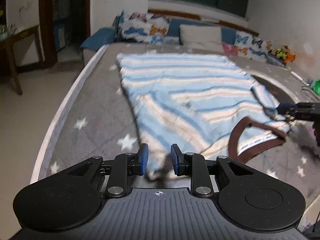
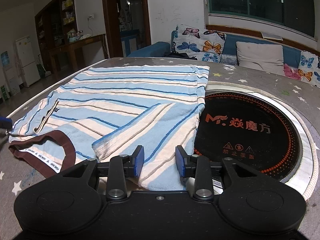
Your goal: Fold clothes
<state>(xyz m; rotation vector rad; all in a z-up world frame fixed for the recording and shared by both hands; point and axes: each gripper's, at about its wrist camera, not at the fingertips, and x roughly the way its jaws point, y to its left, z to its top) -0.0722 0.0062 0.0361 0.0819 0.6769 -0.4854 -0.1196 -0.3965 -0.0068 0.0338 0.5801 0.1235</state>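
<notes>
Right wrist view: round table (image 2: 260, 76) under a grey star-print cloth, with a black glass induction hob (image 2: 250, 134) set in a metal ring at its centre, orange lettering on the glass. Blue-and-cream striped T-shirt (image 2: 124, 100) lies flat on the cloth, soft knit with raised blue ribs and a brown ribbed collar (image 2: 68, 144); its right edge overlaps the hob rim. One sleeve (image 2: 152, 132) is folded inward across the body. Right gripper (image 2: 160, 161) sits low and level over that sleeve's near edge, blue pads wide apart, fabric lying between them but not pinched. Left wrist view (blurred): left gripper (image 1: 159, 161) low at the shirt's near corner, fingers parted to a moderate gap with a bunched bit of shirt fabric in the gap; contact with the pads cannot be resolved. Right gripper also visible there at far right, at the shoulder by the collar. Butterfly-print cushions (image 2: 200, 42) on a blue sofa (image 2: 258, 40) behind the table.
</notes>
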